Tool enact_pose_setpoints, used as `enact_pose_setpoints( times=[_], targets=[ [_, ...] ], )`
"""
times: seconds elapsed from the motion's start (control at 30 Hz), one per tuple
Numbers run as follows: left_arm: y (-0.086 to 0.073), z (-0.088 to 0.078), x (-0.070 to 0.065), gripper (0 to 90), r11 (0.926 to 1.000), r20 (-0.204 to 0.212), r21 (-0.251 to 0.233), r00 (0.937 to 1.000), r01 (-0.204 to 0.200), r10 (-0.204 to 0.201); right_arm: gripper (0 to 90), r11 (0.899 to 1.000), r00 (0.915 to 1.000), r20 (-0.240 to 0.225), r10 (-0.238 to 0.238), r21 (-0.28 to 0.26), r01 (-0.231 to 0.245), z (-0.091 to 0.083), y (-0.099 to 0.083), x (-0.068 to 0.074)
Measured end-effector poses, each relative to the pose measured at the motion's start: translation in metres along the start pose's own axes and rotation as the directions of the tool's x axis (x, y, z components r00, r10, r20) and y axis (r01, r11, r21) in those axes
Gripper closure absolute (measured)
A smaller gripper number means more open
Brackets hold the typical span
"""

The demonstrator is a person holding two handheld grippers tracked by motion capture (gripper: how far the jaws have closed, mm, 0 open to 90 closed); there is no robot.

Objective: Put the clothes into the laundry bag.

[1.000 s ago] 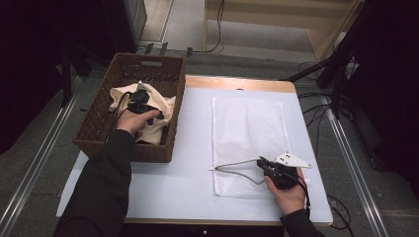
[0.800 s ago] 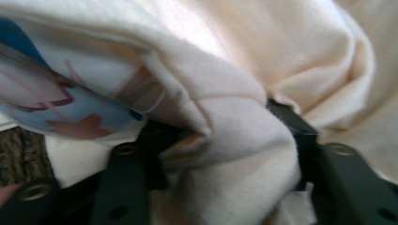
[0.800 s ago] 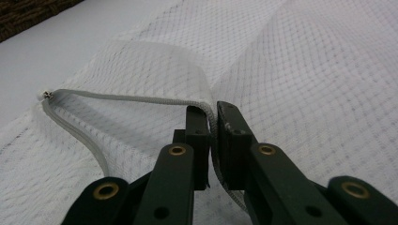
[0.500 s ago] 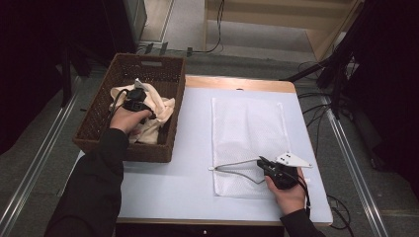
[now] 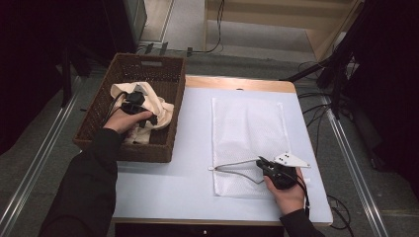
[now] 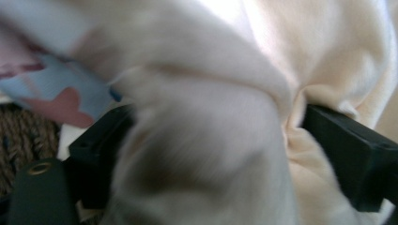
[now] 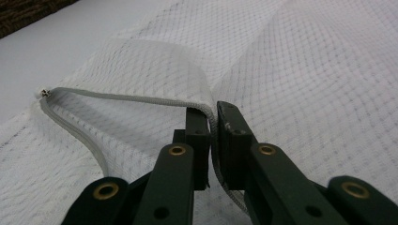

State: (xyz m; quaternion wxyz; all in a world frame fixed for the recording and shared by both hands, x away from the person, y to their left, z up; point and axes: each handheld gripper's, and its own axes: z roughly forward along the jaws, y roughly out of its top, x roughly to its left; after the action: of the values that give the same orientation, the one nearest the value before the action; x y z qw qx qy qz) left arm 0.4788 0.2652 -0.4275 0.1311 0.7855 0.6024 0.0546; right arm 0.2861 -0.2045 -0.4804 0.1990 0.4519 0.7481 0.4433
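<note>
While right claw (image 7: 212,129) pinches zipper edge (image 7: 141,99), basket (image 5: 148,66) visible overhead.

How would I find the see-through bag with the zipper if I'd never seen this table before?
Look at the pale table beside the brown wicker basket. The white mesh bag lies flat on the table's right half, with the right gripper pinching its grey zipper edge open at the near end. It is netted and flat, unlike the cream cloth bunched in the basket.
</note>
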Motion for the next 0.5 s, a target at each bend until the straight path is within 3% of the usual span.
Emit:
enact_pose_setpoints(
  times=[0.23, 0.33, 0.4, 0.5],
  targets=[
    [-0.0020, 0.0033, -0.0086, 13.4, 0.9992, -0.057, -0.007, 0.9976, -0.039, 0.038, 84.4, 1.000, 1.0000, -0.003, -0.003, -0.002, 0.003, -0.0001, -0.0004, 0.0004],
    [-0.0018, 0.0009, -0.0085, 23.9, 0.9990, -0.043, -0.003, 0.9981, -0.045, 0.044, 84.5, 1.000, 1.0000, -0.002, -0.003, -0.001, 0.003, 0.0000, -0.0003, 0.0004],
    [-0.0016, -0.0046, -0.0092, 40.1, 0.9984, -0.027, -0.004, 0.9981, -0.056, 0.056, 84.4, 1.000, 1.0000, -0.002, -0.003, 0.001, 0.003, 0.0003, -0.0003, 0.0010],
    [-0.0029, -0.0051, -0.0108, 50.6, 0.9955, -0.054, -0.005, 0.9941, -0.095, 0.094, 84.4, 1.000, 1.0000, 0.001, -0.006, 0.002, 0.006, 0.0007, -0.0003, 0.0010]
  ],
)
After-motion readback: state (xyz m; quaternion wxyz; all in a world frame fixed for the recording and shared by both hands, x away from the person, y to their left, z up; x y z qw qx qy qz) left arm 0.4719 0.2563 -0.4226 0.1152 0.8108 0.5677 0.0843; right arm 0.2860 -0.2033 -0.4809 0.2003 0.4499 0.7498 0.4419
